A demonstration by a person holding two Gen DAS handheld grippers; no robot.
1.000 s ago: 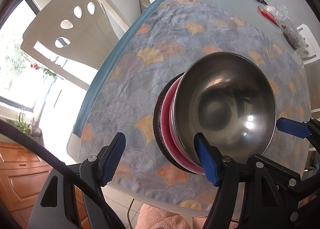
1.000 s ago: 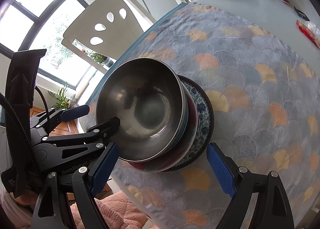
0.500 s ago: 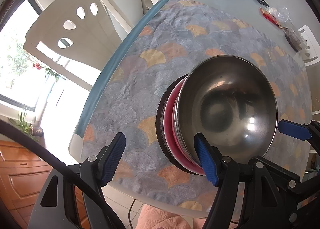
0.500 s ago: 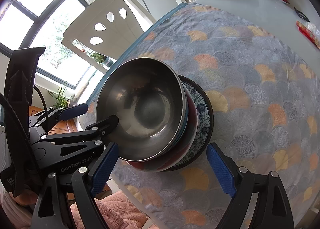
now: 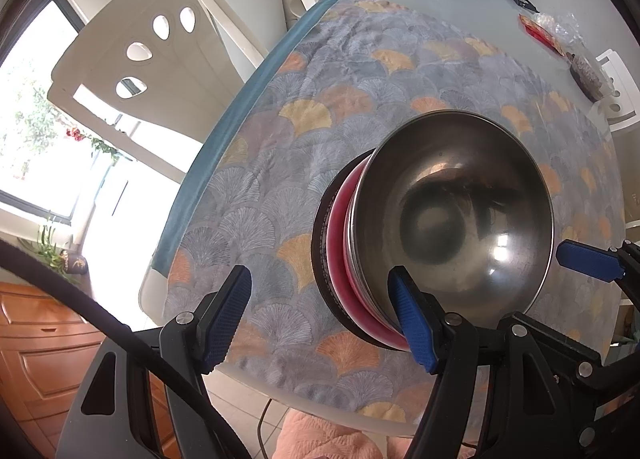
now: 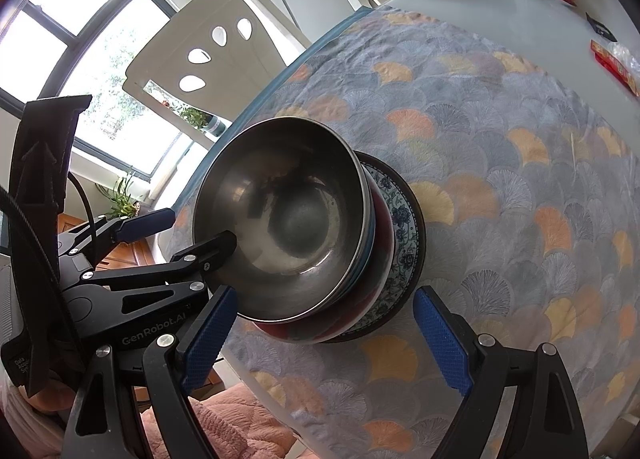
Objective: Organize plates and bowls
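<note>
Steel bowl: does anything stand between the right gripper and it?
Nothing visible does. The right gripper hangs open just short of the steel bowl, with only tablecloth below; the left gripper approaches from the other side.

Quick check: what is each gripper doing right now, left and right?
Left gripper: open, holding nothing; one finger beside the steel bowl.
Right gripper: open, holding nothing, straddling the stack's near edge.

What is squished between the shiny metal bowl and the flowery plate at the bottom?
A red bowl sits between the metal bowl and the patterned plate; a thin blue rim shows too. Clearest in the right wrist view.
</note>
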